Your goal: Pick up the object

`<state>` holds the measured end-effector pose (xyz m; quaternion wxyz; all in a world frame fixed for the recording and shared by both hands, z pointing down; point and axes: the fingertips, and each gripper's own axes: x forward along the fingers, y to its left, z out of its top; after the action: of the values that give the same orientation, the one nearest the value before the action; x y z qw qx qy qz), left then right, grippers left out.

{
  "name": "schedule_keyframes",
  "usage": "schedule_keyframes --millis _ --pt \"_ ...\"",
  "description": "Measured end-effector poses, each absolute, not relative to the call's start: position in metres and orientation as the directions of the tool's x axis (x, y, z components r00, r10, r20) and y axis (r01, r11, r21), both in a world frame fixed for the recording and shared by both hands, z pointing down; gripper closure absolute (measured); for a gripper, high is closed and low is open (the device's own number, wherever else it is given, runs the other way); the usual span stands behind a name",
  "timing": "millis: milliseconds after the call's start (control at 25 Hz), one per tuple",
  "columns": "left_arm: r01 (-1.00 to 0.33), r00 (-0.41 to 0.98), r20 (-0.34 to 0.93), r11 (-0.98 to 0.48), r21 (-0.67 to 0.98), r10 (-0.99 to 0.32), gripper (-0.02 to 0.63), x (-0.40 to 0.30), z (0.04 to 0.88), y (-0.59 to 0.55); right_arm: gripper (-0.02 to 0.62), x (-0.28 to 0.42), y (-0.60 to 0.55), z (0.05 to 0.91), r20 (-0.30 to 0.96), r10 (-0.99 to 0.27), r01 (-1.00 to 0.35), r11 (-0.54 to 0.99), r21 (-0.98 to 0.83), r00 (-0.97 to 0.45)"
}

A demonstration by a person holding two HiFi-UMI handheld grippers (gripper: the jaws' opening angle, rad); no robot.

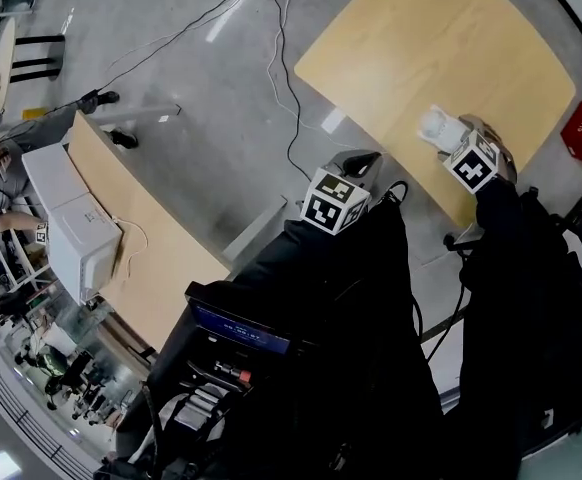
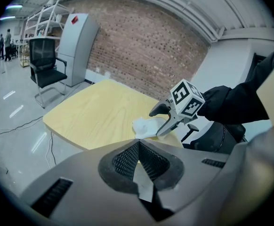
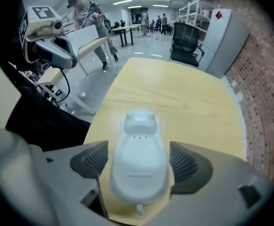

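A: R gripper [image 3: 139, 160], what's it doing?
B: Jaws are standing wide apart, not squeezing anything. The white obj. [image 3: 139, 147] is lying btw the ribbed pads at bottom ctr of the R gripper view. A slim gap is showing at the left-hand pad. The right-hand pad is sitting v. close, and I can't tell if it's touching.

A: And the obj. is sitting where?
B: It's resting on the pale wood table [image 3: 174, 93], near the edge at the bottom of the frame. It has a rounded body w/ a smaller lump at the far end, pointing up-frame. In the head view it's showing at upper right, just ahead of that gripper's marker cube [image 1: 474, 164].

A: L gripper [image 2: 139, 160]?
B: Its pads are pressing together, meeting in a V at bottom ctr of the L gripper view. In the head view it's hanging at frame ctr, off the table and over the floor [image 1: 191, 88]. Its own view is showing the R gripper and the obj. at mid-right, at the table's near edge.

A: Farther out?
B: In the R gripper view, a black office chair [image 3: 186, 39] and a grey cabinet [image 3: 224, 41] are standing at upper right. A brick wall [image 3: 264, 79] is running down the right edge. A person [image 3: 87, 13] in a cap is standing at upper left. In the head view, cables [image 1: 281, 58] are trailing across the top.
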<state>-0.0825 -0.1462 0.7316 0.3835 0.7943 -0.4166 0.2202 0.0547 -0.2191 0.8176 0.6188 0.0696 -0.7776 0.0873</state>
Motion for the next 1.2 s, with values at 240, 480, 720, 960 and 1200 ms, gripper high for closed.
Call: schedule_keyframes --millis 240,480,720,960,1200 --pt "-0.833 0.553 0.669 -0.351 0.428 -0.497 0.606 -0.093 0.731 -0.142 0.175 0.058 -0.213 0.838 0.996 0.050 -0.171 0.983 -0.062 -0.073" --pt "-0.839 0.544 0.676 -0.342 0.423 -0.496 0.606 -0.100 0.736 -0.135 0.164 0.062 -0.212 0.858 0.996 0.089 -0.160 0.984 -0.083 0.031" --pt "-0.838 0.545 0.679 -0.342 0.425 -0.491 0.606 -0.104 0.730 -0.133 0.158 0.062 -0.212 0.862 0.990 0.121 -0.186 0.977 -0.106 0.072" --pt "-0.837 0.547 0.673 -0.358 0.414 -0.498 0.606 -0.109 0.722 -0.134 0.158 0.063 -0.211 0.849 0.998 0.058 -0.274 0.960 -0.060 -0.015" --pt "-0.832 0.554 0.645 -0.376 0.407 -0.527 0.606 -0.106 0.705 -0.141 0.158 0.056 -0.224 0.787 0.958 -0.166 -0.464 0.885 0.040 -0.233"
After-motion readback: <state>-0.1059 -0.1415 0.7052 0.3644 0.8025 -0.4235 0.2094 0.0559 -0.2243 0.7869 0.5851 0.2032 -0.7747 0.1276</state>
